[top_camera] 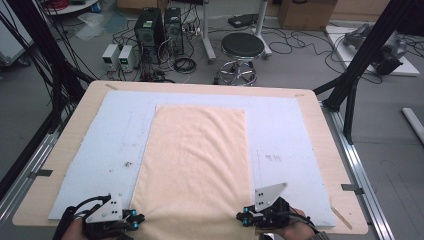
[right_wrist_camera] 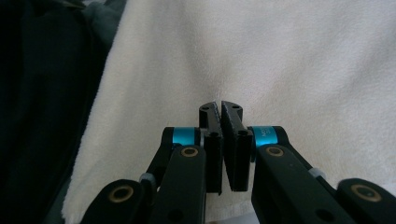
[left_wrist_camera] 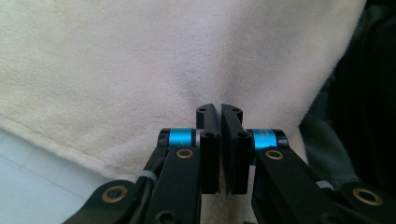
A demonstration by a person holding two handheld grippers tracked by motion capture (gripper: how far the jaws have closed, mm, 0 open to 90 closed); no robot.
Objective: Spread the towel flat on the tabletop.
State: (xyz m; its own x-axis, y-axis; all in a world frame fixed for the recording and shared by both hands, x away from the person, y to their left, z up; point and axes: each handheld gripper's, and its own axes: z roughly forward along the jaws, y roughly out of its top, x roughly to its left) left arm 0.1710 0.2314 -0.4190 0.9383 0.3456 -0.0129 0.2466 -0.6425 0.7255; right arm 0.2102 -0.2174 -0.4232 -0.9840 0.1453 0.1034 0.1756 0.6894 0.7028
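A cream towel [top_camera: 195, 160] lies flat on a pale blue mat [top_camera: 115, 140], its long side running away from me. My left gripper [top_camera: 141, 219] is at the towel's near left corner, and my right gripper [top_camera: 240, 217] is at the near right corner. In the left gripper view the jaws [left_wrist_camera: 220, 109] are pressed together, with the towel [left_wrist_camera: 140, 60] puckering into their tips. The right gripper view shows the same: my right gripper [right_wrist_camera: 220, 106] has its jaws closed on a pinch of the towel [right_wrist_camera: 280, 60]. A hand holds each gripper at the table's front edge.
The mat covers most of a wooden table [top_camera: 75, 125]. Beyond the far edge stand a black stool [top_camera: 242, 47], computer towers [top_camera: 150, 27] and loose cables on the floor. A black frame post [top_camera: 360, 55] rises at the right. Dark clothing [left_wrist_camera: 369, 93] sits beside the towel's near edge.
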